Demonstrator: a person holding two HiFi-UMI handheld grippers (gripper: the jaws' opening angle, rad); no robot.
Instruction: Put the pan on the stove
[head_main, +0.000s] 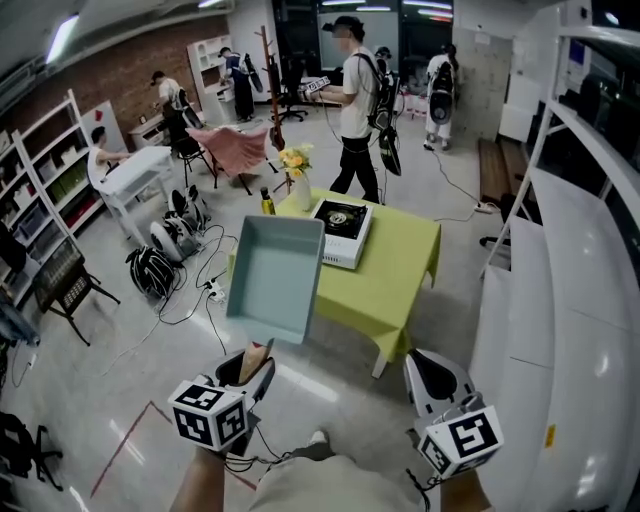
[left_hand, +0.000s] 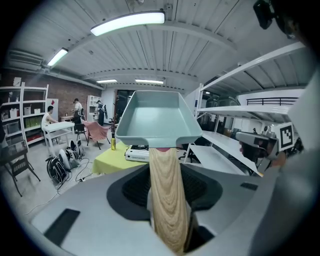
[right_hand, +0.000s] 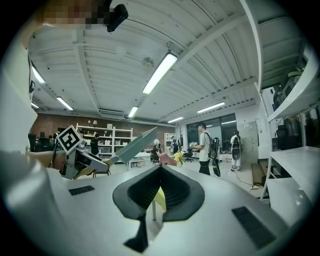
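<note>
A square pale-teal pan (head_main: 275, 275) with a wooden handle (head_main: 256, 358) hangs in the air in front of me. My left gripper (head_main: 250, 375) is shut on that handle. In the left gripper view the handle (left_hand: 167, 195) runs between the jaws up to the pan (left_hand: 155, 117). A white portable stove (head_main: 342, 228) sits on the yellow-green table (head_main: 400, 270), beyond the pan. My right gripper (head_main: 432, 385) is low at the right, shut and holding nothing. The right gripper view shows its jaws (right_hand: 160, 170) closed, with the pan (right_hand: 132, 145) edge-on to the left.
A vase of yellow flowers (head_main: 298, 170) and a small bottle (head_main: 267, 203) stand at the table's far corner. White shelving (head_main: 560, 300) lines my right side. Bags and cables (head_main: 155, 268) lie on the floor at left. A person (head_main: 355, 100) stands behind the table.
</note>
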